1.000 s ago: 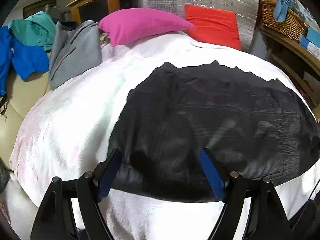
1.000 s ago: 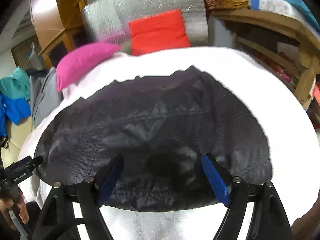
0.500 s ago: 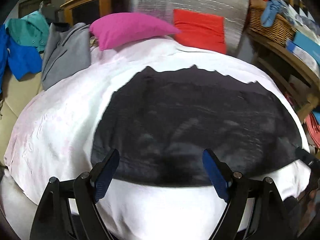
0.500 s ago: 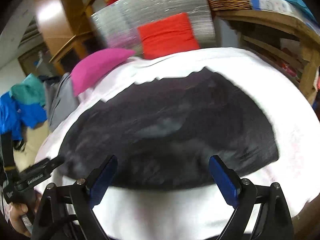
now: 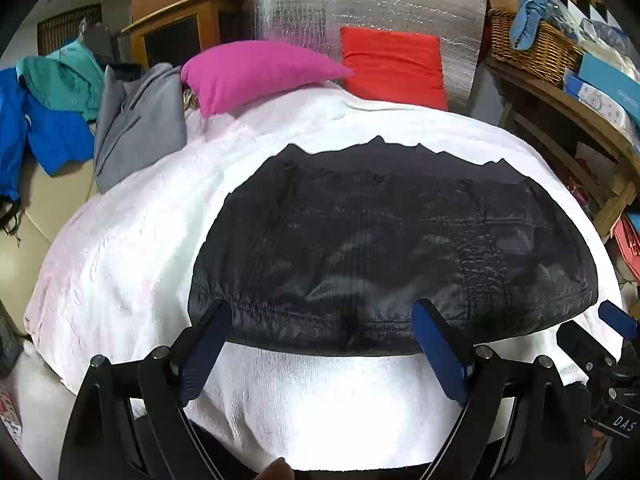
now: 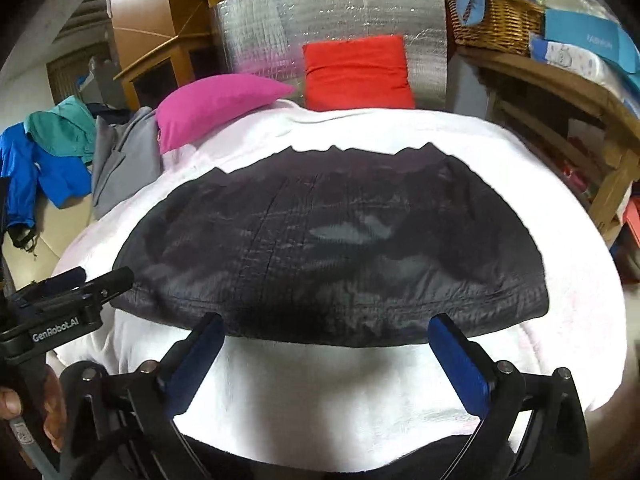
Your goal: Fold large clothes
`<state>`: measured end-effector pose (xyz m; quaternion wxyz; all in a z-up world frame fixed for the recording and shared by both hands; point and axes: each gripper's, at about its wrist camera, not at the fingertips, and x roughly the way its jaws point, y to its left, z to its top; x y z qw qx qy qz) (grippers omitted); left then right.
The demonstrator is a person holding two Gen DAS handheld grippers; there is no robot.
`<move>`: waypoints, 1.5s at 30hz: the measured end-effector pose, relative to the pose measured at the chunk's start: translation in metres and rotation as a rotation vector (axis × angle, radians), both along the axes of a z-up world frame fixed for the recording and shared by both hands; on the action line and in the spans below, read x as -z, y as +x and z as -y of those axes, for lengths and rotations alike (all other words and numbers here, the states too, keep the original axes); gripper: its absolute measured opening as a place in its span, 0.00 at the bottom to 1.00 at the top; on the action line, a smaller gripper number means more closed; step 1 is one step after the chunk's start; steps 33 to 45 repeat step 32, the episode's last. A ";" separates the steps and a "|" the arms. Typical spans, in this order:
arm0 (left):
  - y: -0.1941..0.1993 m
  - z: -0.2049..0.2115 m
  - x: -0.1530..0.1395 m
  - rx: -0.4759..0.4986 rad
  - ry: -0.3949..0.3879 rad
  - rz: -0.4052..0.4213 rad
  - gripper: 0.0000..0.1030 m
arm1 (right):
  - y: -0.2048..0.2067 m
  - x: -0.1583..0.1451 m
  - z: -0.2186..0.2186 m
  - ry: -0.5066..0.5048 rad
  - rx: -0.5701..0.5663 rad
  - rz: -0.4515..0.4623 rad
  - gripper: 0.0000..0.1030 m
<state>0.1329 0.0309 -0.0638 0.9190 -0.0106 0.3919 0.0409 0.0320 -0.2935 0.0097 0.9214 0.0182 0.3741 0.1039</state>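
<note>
2 fisheye views, both looking forward along open blue-padded tongs, from low at the near edge of the white-covered bed (image 5: 132,248) toward its far end. Left view: set near the black garment (image 5: 392,248), slightly left of its middle, tongs (image 5: 320,332) framing the near hem, right tongs visible at the lower right edge. Right view: set a little further right, tongs (image 6: 324,340) just short of the hem, left tongs (image 6: 76,284) showing at the left edge. Shared by both: garment, bed, pink pillow (image 5: 256,72), red cushion (image 6: 356,72), silver panel (image 5: 360,8), wicker basket (image 6: 496,20), hanging clothes at left.
</note>
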 end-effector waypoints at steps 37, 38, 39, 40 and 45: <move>-0.010 0.024 -0.019 0.079 -0.018 0.036 0.90 | -0.003 -0.007 0.007 -0.014 0.039 0.022 1.00; -0.010 0.024 -0.019 0.079 -0.018 0.036 0.90 | -0.003 -0.007 0.007 -0.014 0.039 0.022 1.00; -0.010 0.024 -0.019 0.079 -0.018 0.036 0.90 | -0.003 -0.007 0.007 -0.014 0.039 0.022 1.00; -0.010 0.024 -0.019 0.079 -0.018 0.036 0.90 | -0.003 -0.007 0.007 -0.014 0.039 0.022 1.00; -0.010 0.024 -0.019 0.079 -0.018 0.036 0.90 | -0.003 -0.007 0.007 -0.014 0.039 0.022 1.00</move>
